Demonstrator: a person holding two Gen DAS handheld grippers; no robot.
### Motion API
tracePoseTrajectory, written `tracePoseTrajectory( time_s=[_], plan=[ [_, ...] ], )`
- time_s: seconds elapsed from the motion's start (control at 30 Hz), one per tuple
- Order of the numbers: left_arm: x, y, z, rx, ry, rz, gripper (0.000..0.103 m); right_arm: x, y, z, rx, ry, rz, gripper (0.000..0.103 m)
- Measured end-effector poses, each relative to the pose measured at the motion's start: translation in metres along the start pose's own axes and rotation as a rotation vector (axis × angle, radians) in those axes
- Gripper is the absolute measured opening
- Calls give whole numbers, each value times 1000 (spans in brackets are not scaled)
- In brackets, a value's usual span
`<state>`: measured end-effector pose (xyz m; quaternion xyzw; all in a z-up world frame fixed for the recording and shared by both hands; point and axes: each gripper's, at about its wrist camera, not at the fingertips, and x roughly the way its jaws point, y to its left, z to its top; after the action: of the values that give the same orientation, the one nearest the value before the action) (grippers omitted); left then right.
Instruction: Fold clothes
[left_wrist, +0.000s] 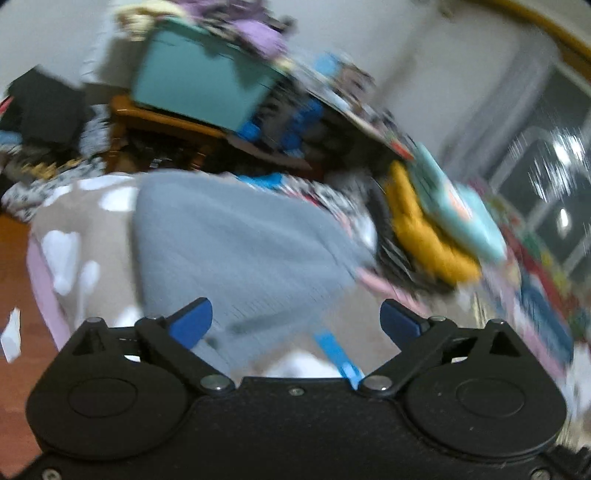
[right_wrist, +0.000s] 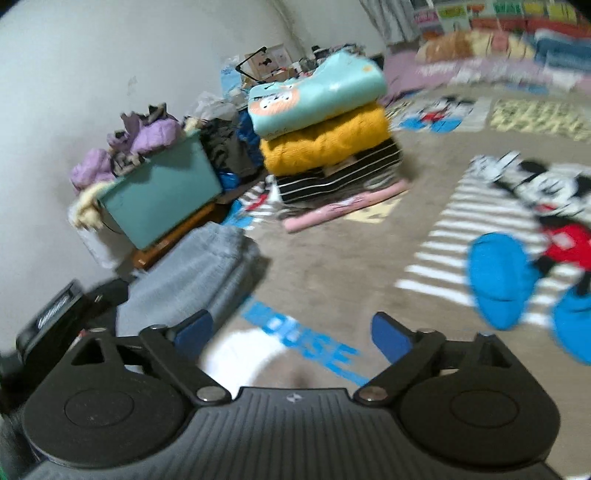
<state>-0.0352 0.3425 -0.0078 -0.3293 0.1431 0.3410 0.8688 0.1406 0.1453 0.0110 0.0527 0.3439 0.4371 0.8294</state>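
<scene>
Both my claws, left gripper (left_wrist: 296, 320) and right gripper (right_wrist: 291, 330), gape wide and empty; the folded grey garment (left_wrist: 236, 251) at centre frame next needs a low, even grasp.

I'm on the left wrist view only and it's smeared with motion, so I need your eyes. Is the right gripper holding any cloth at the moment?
Observer: No. The right gripper is open, nothing between its blue fingers; only blanket lies beyond them.
Operator: The pile by the yellow sweater, what's under it?
Observer: In the right wrist view the yellow sweater sits on a black-and-white striped garment, with pink cloth at the bottom.
Operator: Where's the grey garment relative to that stack?
Observer: The folded grey garment lies apart from the stack, nearer the teal bin.
</scene>
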Motion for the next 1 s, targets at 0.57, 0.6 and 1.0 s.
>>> tracePoseTrajectory(
  time_s=[0.57,0.6,1.0],
  plan=[
    [-67,-115,-55,457,61,118,103,-136,-48,-50,39,-88,-271,103],
    [-74,-114,-52,463,55,137,103,-138,-48,-51,37,-81,-270,103],
    [-154,-58,-24,450,46,230,103,-153,27,-47,-81,-70,-97,103]
  ],
)
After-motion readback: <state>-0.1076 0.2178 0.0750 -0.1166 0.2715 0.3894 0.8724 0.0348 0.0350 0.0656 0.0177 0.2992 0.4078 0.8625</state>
